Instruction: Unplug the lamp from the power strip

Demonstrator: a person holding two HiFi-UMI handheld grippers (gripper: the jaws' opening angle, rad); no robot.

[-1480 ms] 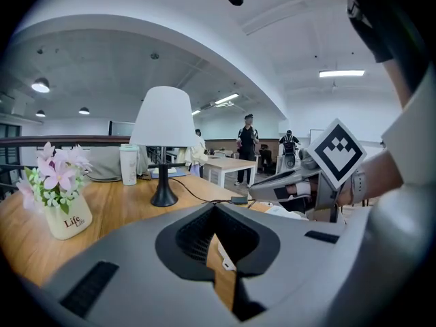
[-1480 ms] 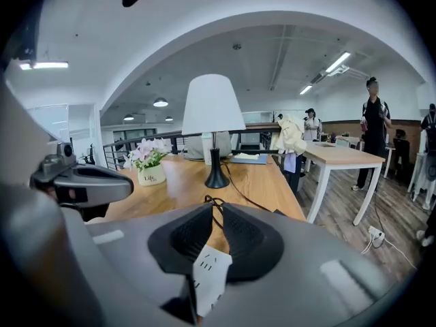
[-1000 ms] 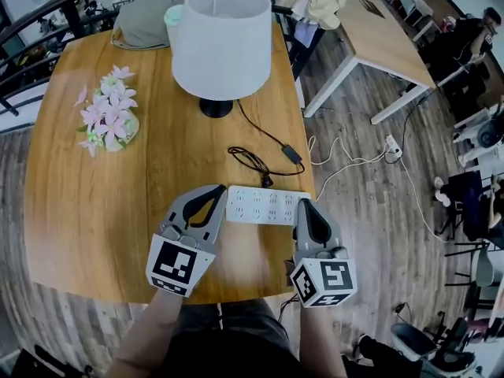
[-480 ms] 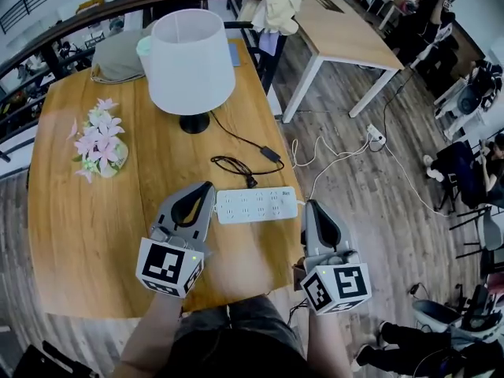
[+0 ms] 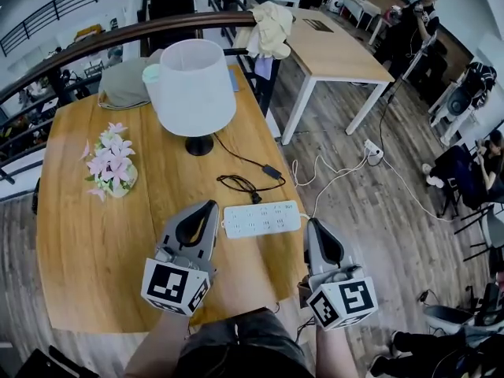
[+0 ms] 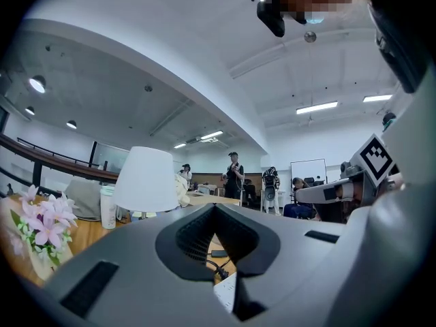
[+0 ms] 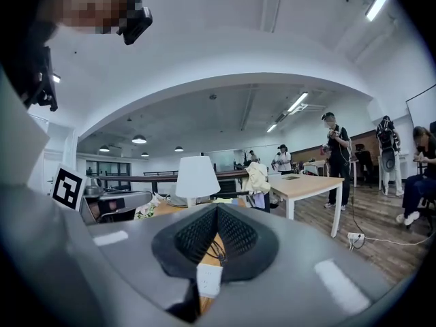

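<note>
The white-shaded lamp (image 5: 197, 89) stands at the table's far side, and its black cord (image 5: 236, 183) runs forward in a loose coil. The cord's plug (image 5: 256, 199) lies at the far edge of the white power strip (image 5: 262, 219); I cannot tell whether it is seated. My left gripper (image 5: 208, 205) is shut and empty just left of the strip. My right gripper (image 5: 313, 224) is shut and empty off the strip's right end. A corner of the strip (image 7: 209, 279) shows below the right jaws, with the lamp (image 7: 197, 176) beyond. The left gripper view shows the lamp (image 6: 145, 180) too.
A vase of pink flowers (image 5: 110, 164) stands at the table's left. A grey bag (image 5: 130, 85) and a cup (image 5: 151, 73) sit behind the lamp. The table's right edge (image 5: 287, 211) is close to the strip. Another table (image 5: 331, 42), a floor socket (image 5: 372, 148) and people are at the right.
The head view has tilted up and shows more of the room. Both grippers stay shut at the strip's ends; the right one sits slightly farther back from it.
</note>
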